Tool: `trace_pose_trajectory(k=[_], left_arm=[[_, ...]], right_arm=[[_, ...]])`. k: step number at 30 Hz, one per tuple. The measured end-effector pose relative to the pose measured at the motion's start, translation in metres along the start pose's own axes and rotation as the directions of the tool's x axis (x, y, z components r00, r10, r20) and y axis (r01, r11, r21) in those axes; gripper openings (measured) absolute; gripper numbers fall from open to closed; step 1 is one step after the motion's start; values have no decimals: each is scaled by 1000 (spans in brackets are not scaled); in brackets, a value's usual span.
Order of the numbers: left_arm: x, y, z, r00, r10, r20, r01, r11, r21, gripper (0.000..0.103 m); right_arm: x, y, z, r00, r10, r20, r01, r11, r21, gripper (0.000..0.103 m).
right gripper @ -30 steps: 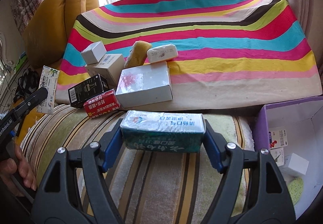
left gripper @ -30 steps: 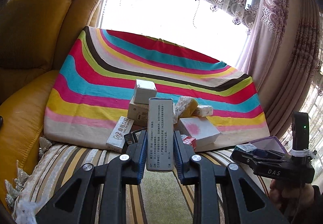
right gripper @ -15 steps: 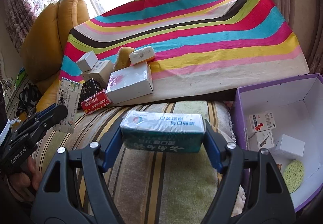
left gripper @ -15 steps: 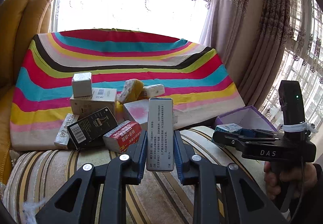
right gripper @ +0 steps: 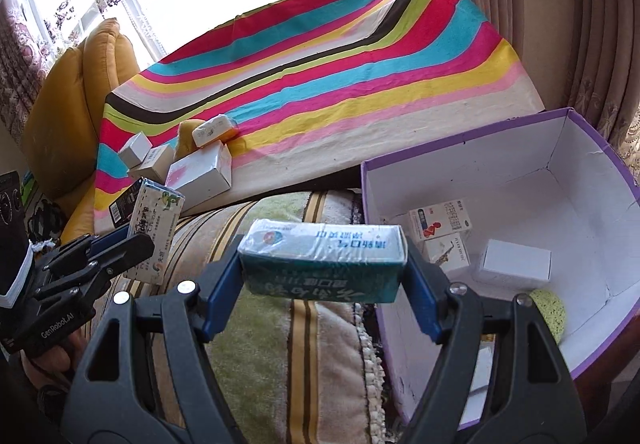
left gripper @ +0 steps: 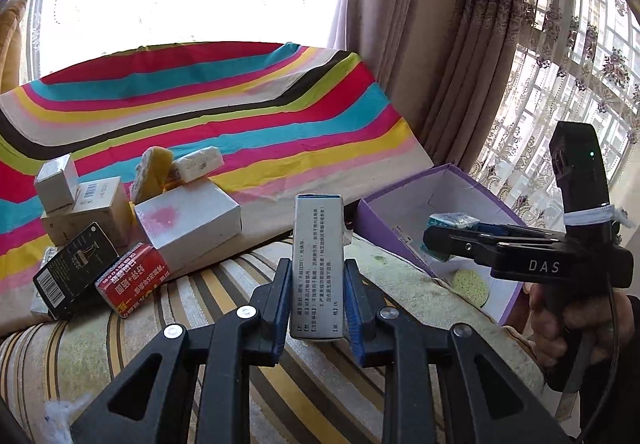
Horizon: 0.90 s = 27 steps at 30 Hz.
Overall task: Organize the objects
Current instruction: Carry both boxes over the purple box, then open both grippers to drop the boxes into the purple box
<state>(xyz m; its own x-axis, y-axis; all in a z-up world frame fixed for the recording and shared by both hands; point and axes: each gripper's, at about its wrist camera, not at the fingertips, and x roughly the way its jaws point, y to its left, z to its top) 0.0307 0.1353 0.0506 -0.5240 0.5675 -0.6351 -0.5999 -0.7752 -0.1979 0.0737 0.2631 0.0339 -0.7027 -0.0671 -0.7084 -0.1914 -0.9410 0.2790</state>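
The right gripper point(right gripper: 324, 264) clamps a teal shrink-wrapped carton point(right gripper: 322, 264) beside the purple open-topped cardboard box point(right gripper: 460, 154), apparently for dropping in. The left gripper point(left gripper: 318, 296) grips a tall grey printed carton point(left gripper: 318, 264) above the striped sofa, probably next.

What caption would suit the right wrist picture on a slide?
Right gripper holds a teal packet beside the purple box, which already contains three small cartons and a green sponge.

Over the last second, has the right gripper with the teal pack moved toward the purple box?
Yes. The right gripper, shut on the teal pack, has swung right toward the purple box, which now fills more of its view.
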Motion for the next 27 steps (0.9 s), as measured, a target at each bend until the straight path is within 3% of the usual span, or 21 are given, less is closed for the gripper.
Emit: trace_pose_trajectory(k=[13,27], left_arm=[[32,-44,19,994,-94,-55,98,992,75,26],[68,-96,34,965,-222,-139,240,962,128,26]], right_arm=[[-25,-77,-10,982,-187,14,184,976,117,76],[-39,-103,-12,943,-331,26,326,938,121,76]])
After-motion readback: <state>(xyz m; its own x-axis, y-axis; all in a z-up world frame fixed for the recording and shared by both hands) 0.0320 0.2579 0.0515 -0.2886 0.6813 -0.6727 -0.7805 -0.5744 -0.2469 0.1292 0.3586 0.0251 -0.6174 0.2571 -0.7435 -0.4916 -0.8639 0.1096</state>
